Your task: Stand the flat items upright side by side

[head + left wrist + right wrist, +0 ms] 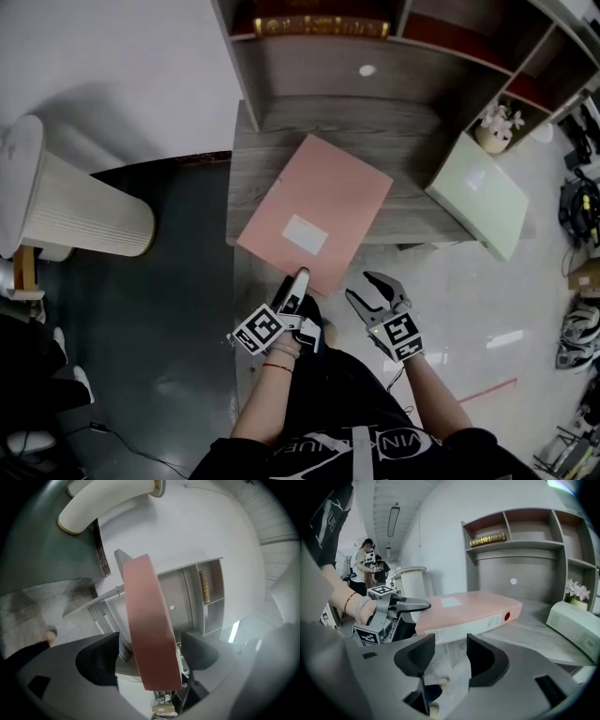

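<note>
Your left gripper (pixel 298 281) has its jaws spread wide around the near corner of the pink binder (pixel 314 214), with the pads not pressing on it. The binder lies flat on the desk (pixel 403 141), overhanging its front edge. Your right gripper (pixel 366 286) hovers just beside that corner, jaws apart and empty.

head view: steeply down on desk (pixel 281 141) | gripper views: close, low, facing it | shared: pink binder (pixel 314 211)

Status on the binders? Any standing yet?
Nothing done: flat pink plastic binder and pale green binder both lie on the grey wooden desk, neither upright. In hand: left gripper open astride the pink binder's near edge, not clamping; right gripper open, empty. Left: stand both upright side by side.
</note>
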